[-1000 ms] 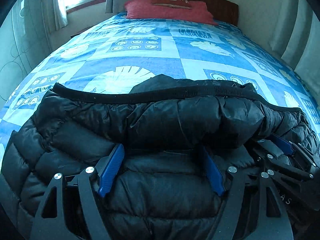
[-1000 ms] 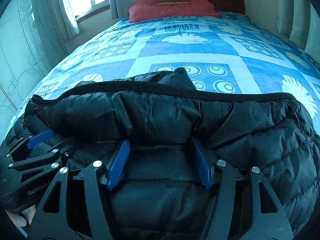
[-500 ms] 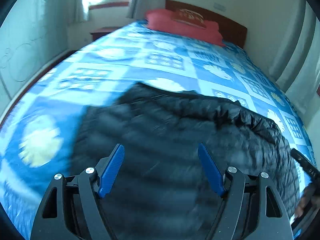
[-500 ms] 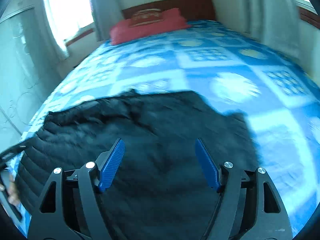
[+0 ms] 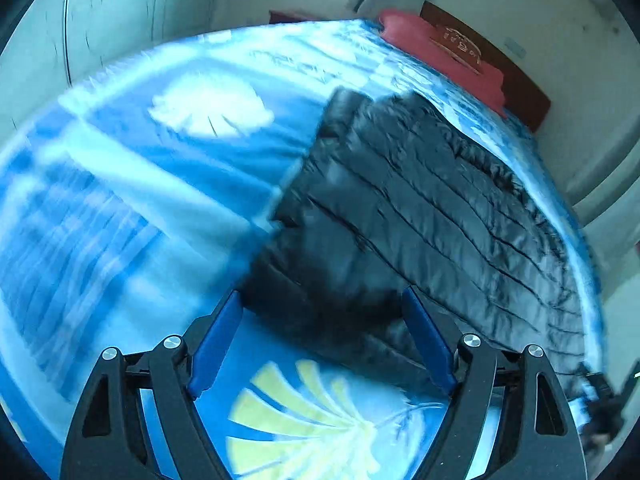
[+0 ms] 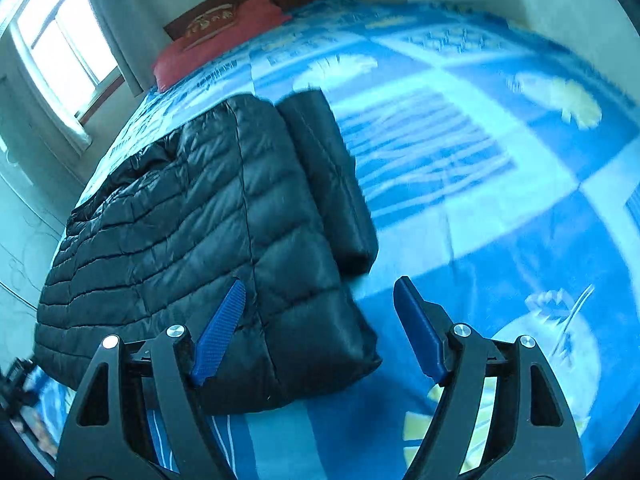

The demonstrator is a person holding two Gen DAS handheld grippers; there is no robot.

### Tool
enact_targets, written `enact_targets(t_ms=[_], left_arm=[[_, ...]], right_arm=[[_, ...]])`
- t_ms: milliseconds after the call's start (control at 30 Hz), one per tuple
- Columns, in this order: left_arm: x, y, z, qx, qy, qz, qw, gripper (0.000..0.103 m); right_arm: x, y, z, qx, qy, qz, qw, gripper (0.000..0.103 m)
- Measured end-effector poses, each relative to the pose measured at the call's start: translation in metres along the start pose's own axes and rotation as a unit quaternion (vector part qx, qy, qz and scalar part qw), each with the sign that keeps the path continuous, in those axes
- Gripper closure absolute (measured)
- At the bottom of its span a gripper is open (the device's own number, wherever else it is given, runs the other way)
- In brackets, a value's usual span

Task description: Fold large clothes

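**Both grippers open, angled down over the bed**

My left gripper (image 5: pixel 322 332) points steeply down, its jaws wide and just opened further; its blue pads (image 5: pixel 216 346) press on nothing, though the corner of the black jacket (image 5: pixel 420 216) shows between them in view. My right gripper (image 6: pixel 318 326) tilts down the same way, jaws also just widened, pads (image 6: pixel 220 332) clear of the fabric, one over the jacket's corner and one over the bed cover (image 6: pixel 480 200). Both views are rolled to one side.
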State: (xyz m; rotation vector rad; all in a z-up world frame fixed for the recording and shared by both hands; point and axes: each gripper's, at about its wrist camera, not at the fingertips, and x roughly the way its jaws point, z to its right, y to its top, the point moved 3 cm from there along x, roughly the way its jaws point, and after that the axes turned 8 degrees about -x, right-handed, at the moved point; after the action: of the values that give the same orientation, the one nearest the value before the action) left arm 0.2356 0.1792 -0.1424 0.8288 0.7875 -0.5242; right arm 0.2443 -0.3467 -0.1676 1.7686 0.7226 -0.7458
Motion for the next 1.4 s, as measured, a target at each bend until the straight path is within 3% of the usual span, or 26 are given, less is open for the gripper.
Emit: enact_targets(t_ms=[100,200,300,367,400,567,767,1200,1400], left_arm=[[0.009,0.007,0.003,-0.001,-0.006,0.007,1.0000,0.017],[0.023,0.014,-0.002,-0.030,-0.003,-0.004,0.9995,0.018],[0.026,0.012,0.002,-0.020,0.004,-0.001,0.9998,0.047],[0.021,0.010,0.011,0.003,0.004,0.009,0.9999,0.060],[0.019,0.010,0.014,0.010,0.003,0.012,0.9999,0.067],[0.003,0.008,0.015,0.012,-0.019,0.018,0.9996,0.080],[-0.019,0.002,0.013,0.018,-0.032,0.022,0.9991,0.083],[-0.080,-0.058,-0.029,0.004,-0.046,-0.005,0.9989,0.083],[-0.083,-0.070,-0.039,0.013,-0.045,-0.015,0.9988,0.082]], right_arm=[[0.009,-0.001,-0.005,0.020,0.027,-0.010,0.999,0.027],[0.016,-0.001,-0.012,0.017,0.018,-0.008,1.000,0.032],[0.017,-0.001,-0.014,0.020,0.021,-0.004,1.000,0.053],[0.013,0.000,-0.017,0.014,0.030,0.005,0.999,0.071],[0.011,0.000,-0.018,0.012,0.032,0.007,0.999,0.074],[-0.005,-0.001,-0.025,0.007,0.040,0.025,0.999,0.086],[-0.022,-0.009,-0.019,0.008,0.052,0.027,0.998,0.088],[-0.088,-0.087,0.003,0.010,0.075,-0.003,0.997,0.088],[-0.089,-0.106,0.008,0.011,0.075,-0.014,0.997,0.087]])
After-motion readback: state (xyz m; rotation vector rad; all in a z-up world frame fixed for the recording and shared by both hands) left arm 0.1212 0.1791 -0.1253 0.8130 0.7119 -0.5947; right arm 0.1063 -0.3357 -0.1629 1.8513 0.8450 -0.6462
